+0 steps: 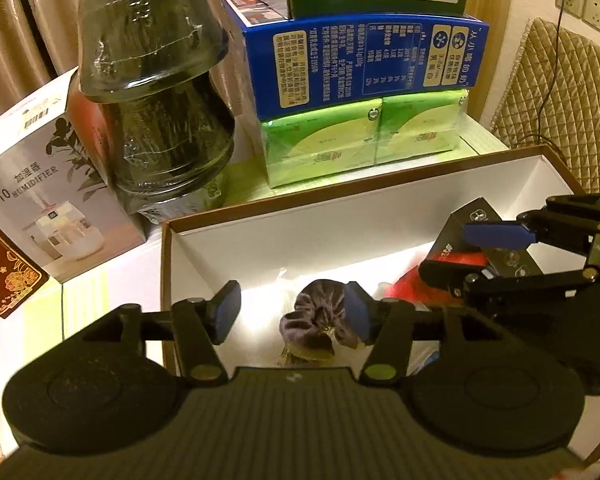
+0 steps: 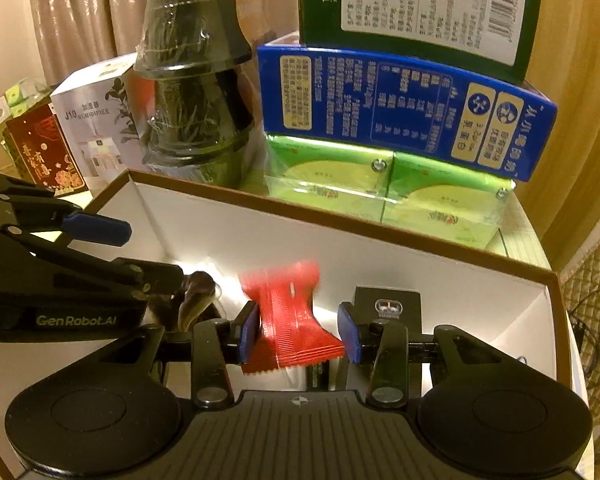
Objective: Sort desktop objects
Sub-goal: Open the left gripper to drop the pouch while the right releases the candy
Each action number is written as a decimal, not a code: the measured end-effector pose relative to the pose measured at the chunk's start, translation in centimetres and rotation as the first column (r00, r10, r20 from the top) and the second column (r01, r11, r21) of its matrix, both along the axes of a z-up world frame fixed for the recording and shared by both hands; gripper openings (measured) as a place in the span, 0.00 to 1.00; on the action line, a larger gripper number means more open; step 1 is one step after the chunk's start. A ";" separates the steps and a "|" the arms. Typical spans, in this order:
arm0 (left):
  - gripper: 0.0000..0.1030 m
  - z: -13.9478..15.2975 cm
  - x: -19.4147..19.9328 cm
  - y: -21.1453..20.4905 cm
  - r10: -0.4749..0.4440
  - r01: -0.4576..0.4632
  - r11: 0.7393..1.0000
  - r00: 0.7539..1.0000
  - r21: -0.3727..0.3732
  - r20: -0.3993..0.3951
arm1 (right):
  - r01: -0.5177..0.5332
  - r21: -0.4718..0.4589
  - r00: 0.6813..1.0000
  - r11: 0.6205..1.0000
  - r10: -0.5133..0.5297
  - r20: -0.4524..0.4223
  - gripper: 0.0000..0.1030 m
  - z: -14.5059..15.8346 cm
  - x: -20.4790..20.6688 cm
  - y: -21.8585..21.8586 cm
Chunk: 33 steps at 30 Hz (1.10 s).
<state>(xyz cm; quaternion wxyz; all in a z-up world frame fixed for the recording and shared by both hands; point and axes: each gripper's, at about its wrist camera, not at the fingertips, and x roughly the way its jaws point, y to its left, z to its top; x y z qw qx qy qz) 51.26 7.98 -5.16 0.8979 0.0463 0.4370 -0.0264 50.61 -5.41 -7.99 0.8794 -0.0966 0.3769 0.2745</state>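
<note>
- The left gripper [image 1: 290,314] hangs over the near end of the white, brown-rimmed cardboard box [image 1: 300,220], its blue pads spread apart; the right-hand pad [image 1: 358,312] sits against a dark purple velvet scrunchie [image 1: 316,320] lying on the box floor, the other pad clear of it.
- The right gripper [image 2: 298,332] stands with its jaws parted around a red crinkle-edged sachet [image 2: 290,312], which looks blurred; the left-hand pad [image 2: 249,330] touches it, and whether the other does I cannot tell.
- A black rectangular carton with white icons [image 2: 388,308] lies in the box just behind the right gripper.
- Beyond the box's far wall stand two stacked black plastic-wrapped bowls [image 1: 156,92], a white humidifier carton [image 1: 56,208], and green tissue packs [image 1: 364,136] under a blue milk carton [image 1: 360,64].
</note>
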 end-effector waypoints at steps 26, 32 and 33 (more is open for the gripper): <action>0.89 3.7 -6.8 -0.2 0.059 -0.058 0.998 0.996 -0.019 0.066 | 0.061 0.136 0.998 0.989 -0.063 0.006 0.98 4.1 -6.3 -5.5; 0.92 5.0 -8.9 -0.8 0.065 -0.063 0.998 0.994 -0.023 0.090 | 0.087 0.139 0.996 0.986 -0.089 0.008 0.98 4.9 -8.0 -6.7; 0.92 5.2 -9.3 -0.8 0.067 -0.065 0.998 0.993 -0.024 0.093 | 0.090 0.139 0.996 0.986 -0.091 0.007 0.98 5.0 -8.3 -6.9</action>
